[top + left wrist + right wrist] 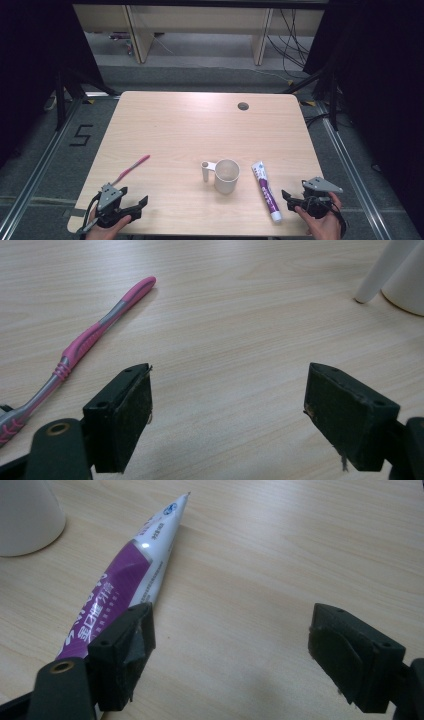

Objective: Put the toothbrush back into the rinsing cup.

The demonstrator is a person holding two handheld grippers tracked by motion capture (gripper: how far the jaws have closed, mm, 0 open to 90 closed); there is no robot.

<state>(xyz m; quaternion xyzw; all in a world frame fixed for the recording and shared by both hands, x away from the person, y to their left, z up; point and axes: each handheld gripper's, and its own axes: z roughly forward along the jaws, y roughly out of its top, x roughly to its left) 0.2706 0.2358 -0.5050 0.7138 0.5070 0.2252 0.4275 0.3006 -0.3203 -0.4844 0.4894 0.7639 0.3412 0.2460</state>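
On the pale wooden table (175,125), my left gripper (131,208) sits released beside the pink-and-grey toothbrush (131,168); my right gripper (296,199), jaws spread, empty, adjoins the purple-and-white toothpaste tube (266,190).

I hold my left tongs (131,210) low at the near left with my left hand (102,227) beneath them and my right tongs (291,200) at the near right in my right hand (325,222), both with jaws spread wide and gripping nothing.
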